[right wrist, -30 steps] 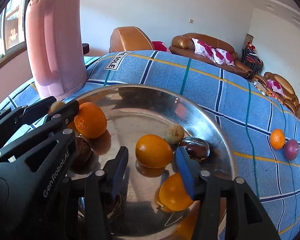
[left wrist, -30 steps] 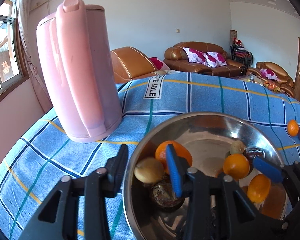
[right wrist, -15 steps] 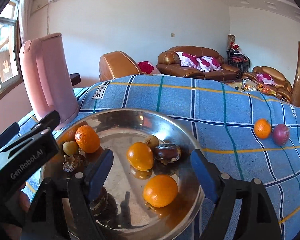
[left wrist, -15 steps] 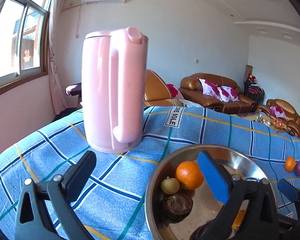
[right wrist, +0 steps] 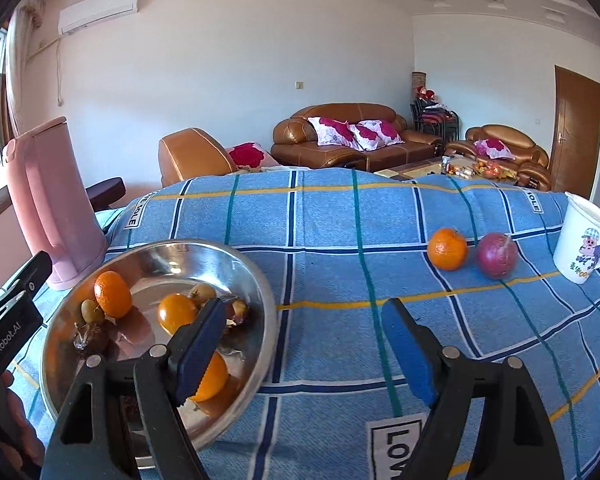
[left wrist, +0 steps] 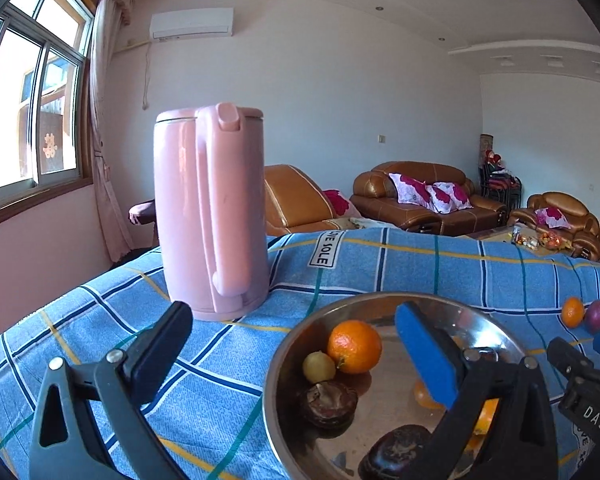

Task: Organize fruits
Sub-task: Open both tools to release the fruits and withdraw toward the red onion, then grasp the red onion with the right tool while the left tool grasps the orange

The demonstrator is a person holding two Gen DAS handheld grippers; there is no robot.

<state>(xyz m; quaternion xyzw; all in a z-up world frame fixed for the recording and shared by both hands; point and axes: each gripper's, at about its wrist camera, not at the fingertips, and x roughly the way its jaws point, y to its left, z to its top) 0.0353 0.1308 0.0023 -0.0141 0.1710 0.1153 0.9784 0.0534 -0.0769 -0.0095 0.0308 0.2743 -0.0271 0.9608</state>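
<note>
Both our tools are wide apart and hold nothing: the left tool (left wrist: 296,344) and the right tool (right wrist: 304,340). Fruits sit in the bowl (right wrist: 260,280). Only the right view shows the cup (right wrist: 582,250), beside an orange (right wrist: 447,249) and a purple fruit (right wrist: 497,255) on the tabletop (right wrist: 340,216).

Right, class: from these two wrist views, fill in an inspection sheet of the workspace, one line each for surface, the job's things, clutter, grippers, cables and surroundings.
Surface: blue checked cloth covers the table.
Job's things: steel bowl holds three oranges, two small yellowish fruits and dark wrinkled fruits; a loose orange and a purple fruit lie side by side on the cloth, outside the bowl.
Clutter: pink kettle upright beside the bowl; white cartoon cup near the purple fruit.
Grippers: left gripper open, empty; right gripper open, empty.
Cables: nothing seen on the table.
Surroundings: brown leather sofas, window, air conditioner, wooden door.
</note>
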